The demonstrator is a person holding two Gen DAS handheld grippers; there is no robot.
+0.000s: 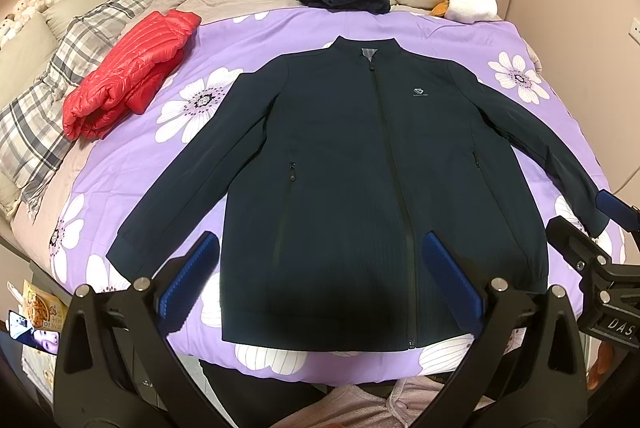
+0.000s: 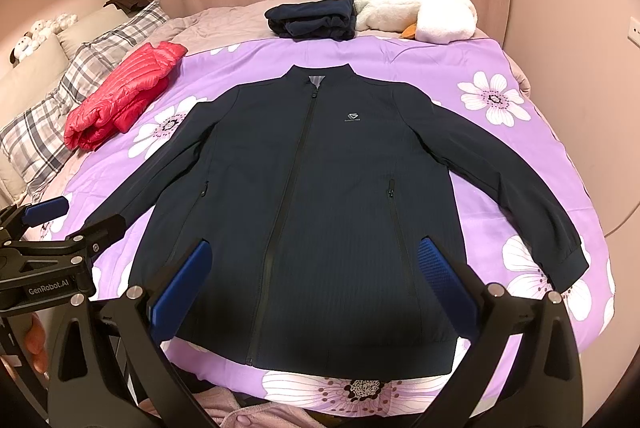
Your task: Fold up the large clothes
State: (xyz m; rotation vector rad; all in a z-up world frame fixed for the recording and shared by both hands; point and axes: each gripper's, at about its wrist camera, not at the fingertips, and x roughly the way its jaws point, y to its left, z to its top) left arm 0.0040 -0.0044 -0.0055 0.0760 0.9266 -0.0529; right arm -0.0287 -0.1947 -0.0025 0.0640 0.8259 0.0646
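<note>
While both claws hang apart above its near edge, the bed (image 1: pixel 440 28) carries everything listed, under a purple quilt printed with white flowers (image 2: pixel 460 60).

Item 1, navy jacket (image 1: pixel 340 156): lies flat, front up and zipped shut, in the middle of the quilt, collar toward the far curtains, hem at the near edge, both sleeves spread outward and down. A small pale logo sits on the chest; one zip pocket on each side.

Item 2, plaid pillow (image 1: pixel 48 100): far left side of the bed, partly beneath the red jacket's corner.

Item 3, red puffer jacket (image 1: pixel 128 76): folded, on the left of the bed, well apart from the navy jacket's sleeve.

Item 4, white plush toy (image 2: pixel 416 12): far end of the bed, with an orange part showing, touching the dark bundle.

Item 5, folded dark garment (image 2: pixel 312 18): far end, beyond the collar of the navy jacket, just beside the plush toy.

Item 6, left claw (image 1: pixel 320 276): jaws wide, blue pads facing one another, hovering over the left half of the hem, holding nothing.

Item 7, right claw (image 2: pixel 316 280): jaws wide, likewise empty, over the right half of the hem.

Each claw shows at the edge of the other's view, beside a sleeve cuff
</note>
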